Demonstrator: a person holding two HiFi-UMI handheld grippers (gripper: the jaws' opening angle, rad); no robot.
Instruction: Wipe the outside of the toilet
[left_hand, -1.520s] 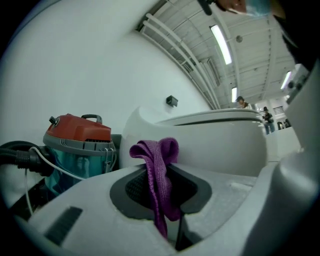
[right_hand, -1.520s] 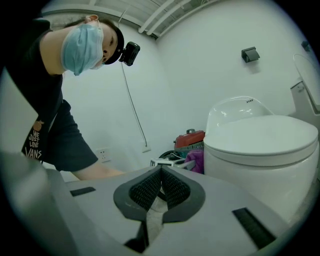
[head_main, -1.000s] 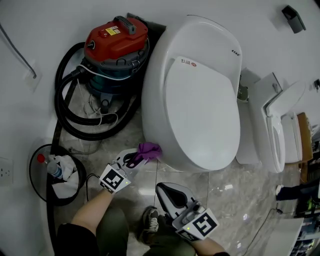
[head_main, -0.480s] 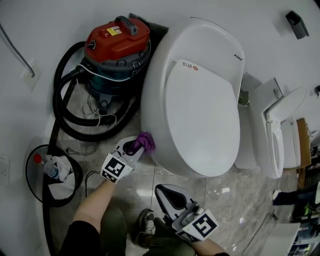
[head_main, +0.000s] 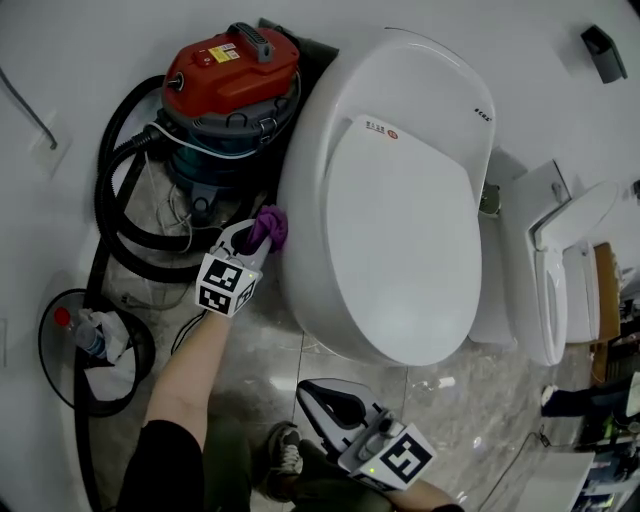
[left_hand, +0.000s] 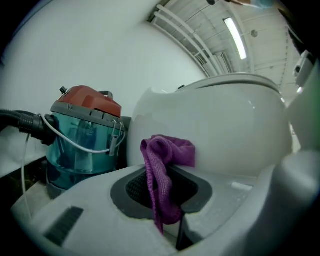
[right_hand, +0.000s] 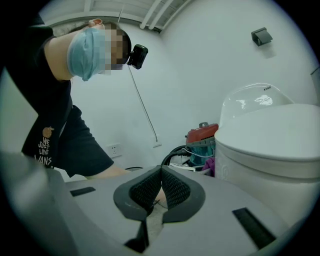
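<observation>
The left hand-held gripper (head_main: 255, 243) has its jaws clamped on 1 purple cloth (head_main: 270, 226), pressed against the toilet (head_main: 400, 250) bowl's outer left side, just beside the red vacuum cleaner (head_main: 230, 80). Only a fold looks pinched, so a hard drag along the curve could pull the cloth free, and the gripper could snag the vacuum's black hose (head_main: 105, 200) nearby. The right hand-held gripper (head_main: 318, 398) hangs low, jaws together on nothing. Count: 2 grippers, 1 cloth, 1 vacuum, 1 bin (head_main: 47, 335), and seemingly 2 toilets, the second toilet (head_main: 555, 290) at right.
</observation>
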